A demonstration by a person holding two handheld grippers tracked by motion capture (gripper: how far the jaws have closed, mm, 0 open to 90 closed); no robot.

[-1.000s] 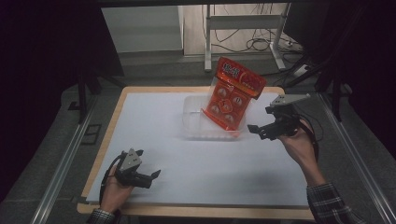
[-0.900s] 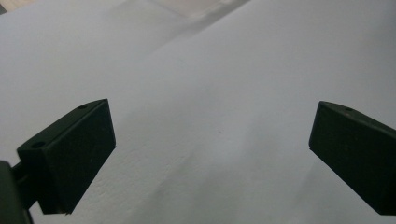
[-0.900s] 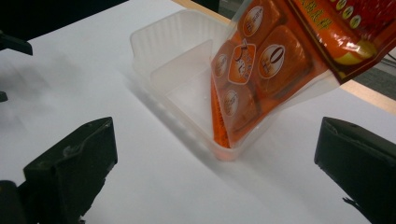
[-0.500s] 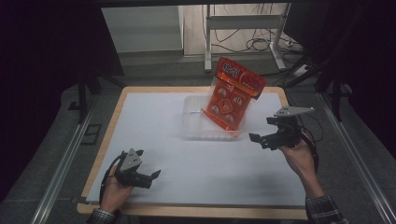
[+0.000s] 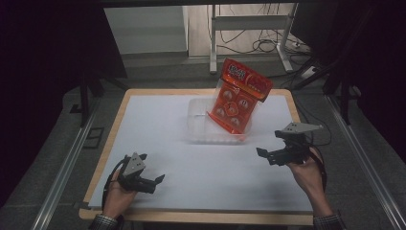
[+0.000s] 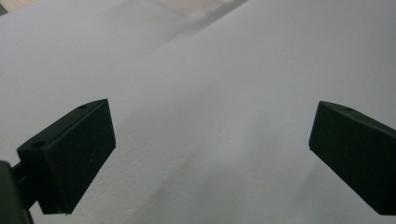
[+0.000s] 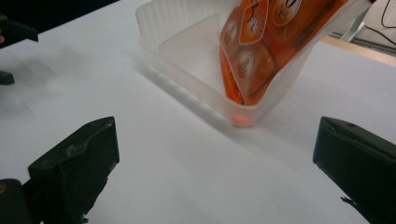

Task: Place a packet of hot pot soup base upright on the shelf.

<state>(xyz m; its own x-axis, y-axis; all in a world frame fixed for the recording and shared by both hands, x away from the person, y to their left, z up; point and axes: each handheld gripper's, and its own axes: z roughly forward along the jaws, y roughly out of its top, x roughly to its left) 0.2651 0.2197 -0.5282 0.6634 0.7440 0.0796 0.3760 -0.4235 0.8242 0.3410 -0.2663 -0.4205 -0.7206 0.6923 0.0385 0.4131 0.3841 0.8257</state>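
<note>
Black left gripper point(image 5: 152, 182), low at near left on white table point(image 5: 158, 124), jaws spread wide, nothing between. Farther back at centre, clear plastic tray point(image 5: 201, 130), holding orange snack packet point(image 5: 238, 101) stood on end, tilted, leaning on tray's right wall, top well above rim; round pieces visible through packet's front. At right, right gripper point(image 5: 266, 155), jaws likewise spread, empty, apart from tray.
</note>
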